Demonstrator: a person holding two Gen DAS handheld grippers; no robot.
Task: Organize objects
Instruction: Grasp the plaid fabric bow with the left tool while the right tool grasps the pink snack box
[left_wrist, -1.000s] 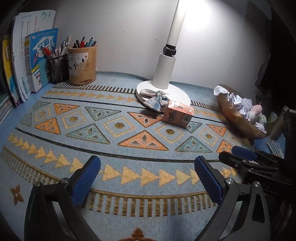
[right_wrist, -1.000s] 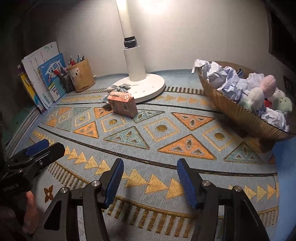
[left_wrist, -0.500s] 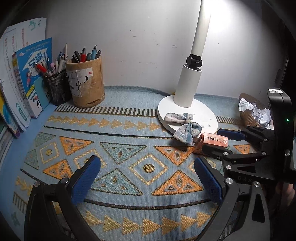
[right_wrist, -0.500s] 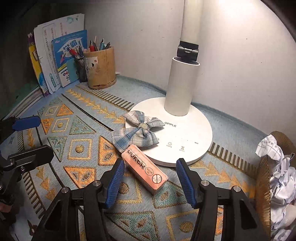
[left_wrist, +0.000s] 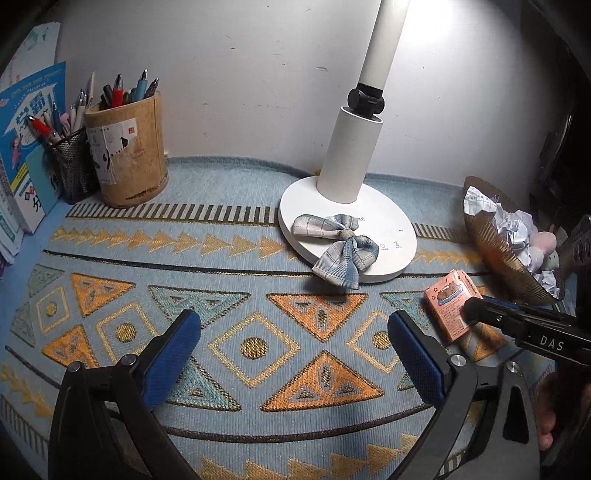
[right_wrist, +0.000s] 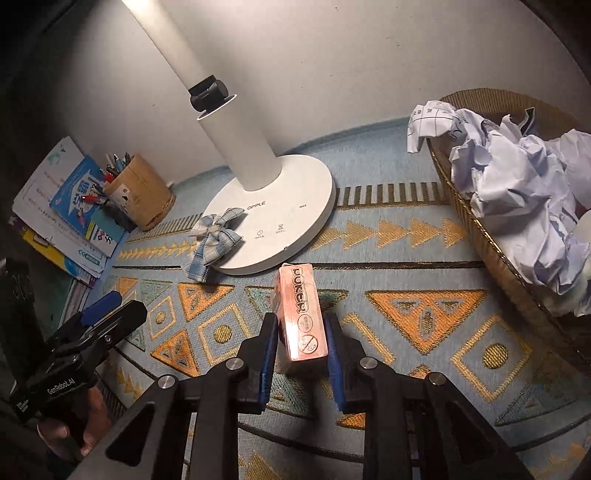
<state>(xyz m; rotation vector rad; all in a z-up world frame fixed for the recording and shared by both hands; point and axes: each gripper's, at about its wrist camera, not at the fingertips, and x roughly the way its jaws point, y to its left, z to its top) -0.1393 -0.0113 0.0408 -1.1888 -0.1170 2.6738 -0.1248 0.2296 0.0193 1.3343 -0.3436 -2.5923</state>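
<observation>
My right gripper is shut on a pink poker card box and holds it lifted off the patterned mat; the box also shows in the left wrist view, clamped by the right gripper's fingers. My left gripper is open and empty above the mat, left of the box; it also shows in the right wrist view. A plaid fabric bow lies half on the white lamp base, half on the mat.
A cardboard pen holder and a mesh pen cup stand at the back left beside upright books. A brown basket with crumpled paper and soft toys sits at the right. The lamp post rises behind.
My right gripper closed on the poker box, lifted it and carried it right, away from the bow. My left gripper moved forward toward the lamp and stayed open.
</observation>
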